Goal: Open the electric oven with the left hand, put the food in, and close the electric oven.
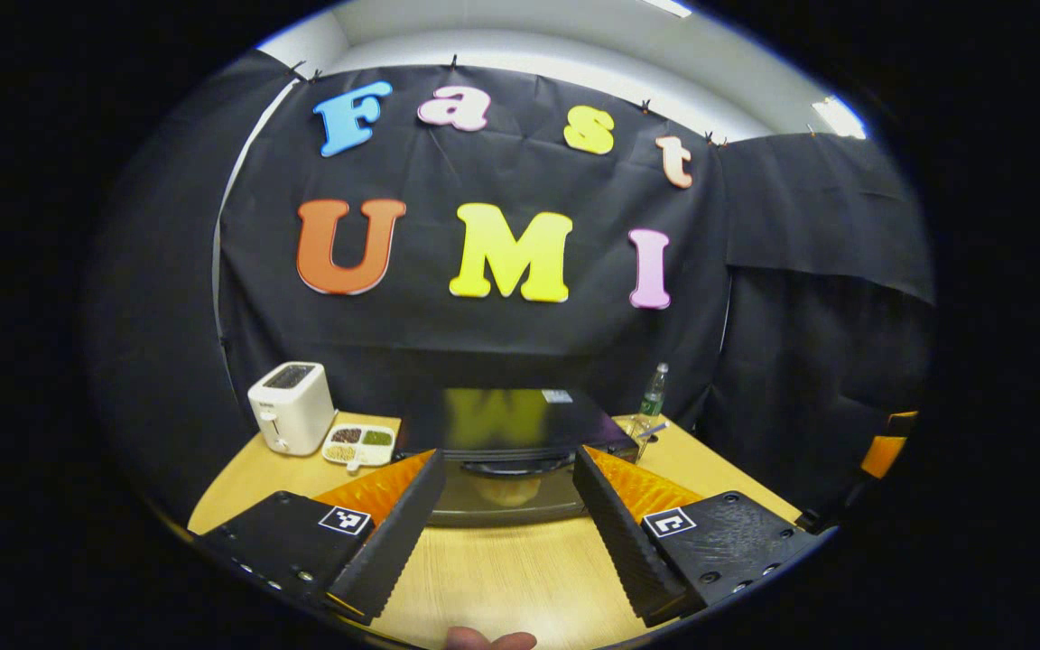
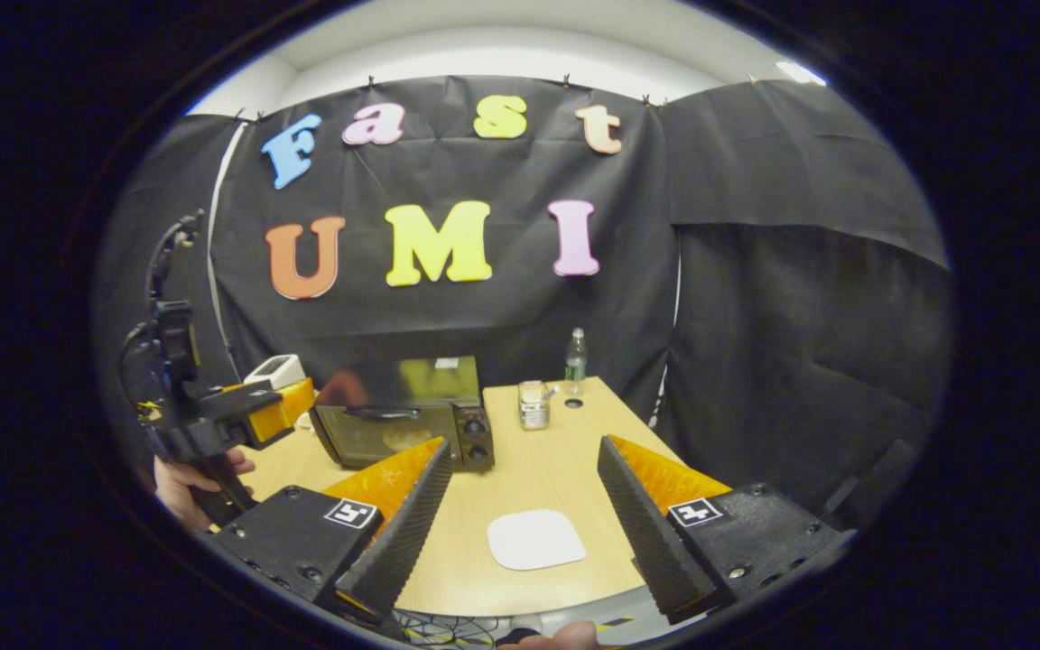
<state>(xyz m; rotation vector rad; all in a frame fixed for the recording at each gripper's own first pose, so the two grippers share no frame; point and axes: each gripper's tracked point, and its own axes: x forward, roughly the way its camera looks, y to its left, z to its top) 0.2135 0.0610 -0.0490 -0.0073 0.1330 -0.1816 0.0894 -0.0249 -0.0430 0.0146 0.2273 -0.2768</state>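
Note:
The black electric oven [image 1: 506, 420] stands on the wooden table straight ahead of my left gripper [image 1: 508, 453]. Its glass door [image 1: 506, 501] is closed, and a pale round piece of food [image 1: 508, 492] shows dimly behind the glass. My left gripper is open, its fingers framing the door handle [image 1: 515, 468] without touching it. In the right gripper view the oven [image 2: 403, 420] sits at the left, with the left gripper [image 2: 296, 403] and the hand holding it in front of it. My right gripper [image 2: 523, 442] is open and holds nothing, above a bare white plate [image 2: 535, 540].
A white toaster [image 1: 290, 406] and a divided dish of grains [image 1: 359, 444] stand left of the oven. A glass jar [image 2: 533, 403] and a plastic bottle [image 2: 577, 354] stand to its right near the table's back edge. Black cloth walls close in the booth.

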